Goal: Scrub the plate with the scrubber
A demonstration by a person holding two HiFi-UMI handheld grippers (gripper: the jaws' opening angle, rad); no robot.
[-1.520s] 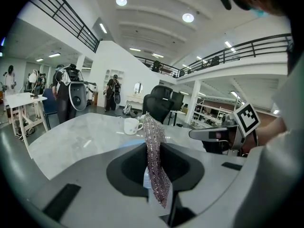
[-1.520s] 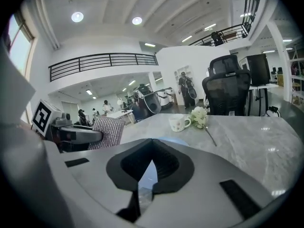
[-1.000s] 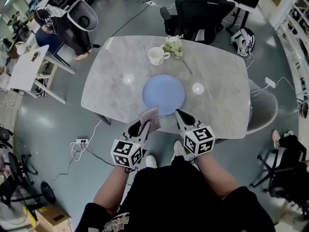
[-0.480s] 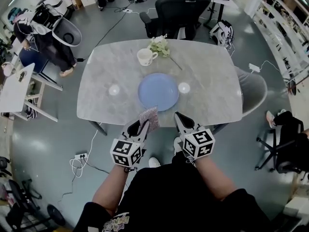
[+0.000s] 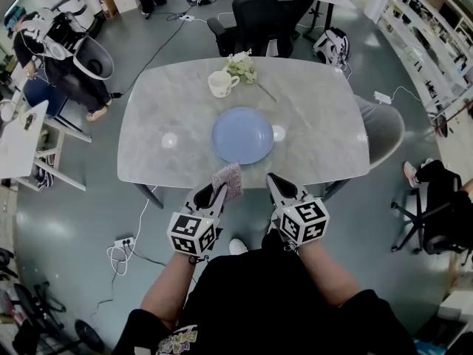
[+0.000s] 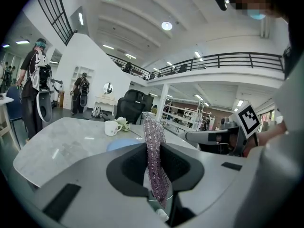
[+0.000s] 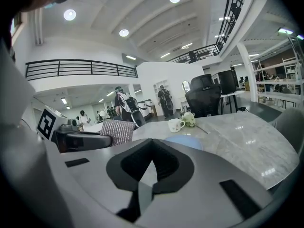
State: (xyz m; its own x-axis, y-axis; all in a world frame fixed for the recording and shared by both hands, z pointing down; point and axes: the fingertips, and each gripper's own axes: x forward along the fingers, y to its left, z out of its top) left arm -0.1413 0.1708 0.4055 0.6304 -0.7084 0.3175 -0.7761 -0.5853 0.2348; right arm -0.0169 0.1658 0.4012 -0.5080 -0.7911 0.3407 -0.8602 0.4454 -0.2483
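Note:
A round blue plate lies in the middle of the grey marble table. My left gripper hovers at the table's near edge, short of the plate, shut on a purple mesh scrubber. In the left gripper view the scrubber stands upright between the jaws, with the plate beyond it. My right gripper is held beside the left one at the same edge, shut with nothing in it. The right gripper view shows its jaws closed together and the plate ahead.
A white cup and a small bunch of flowers stand at the table's far side. Black office chairs stand behind the table, a grey chair at its right. People with gear stand at the far left.
The head view has shifted, so the table sits slightly higher and farther. Both grippers keep their places in view, the left still holding the scrubber.

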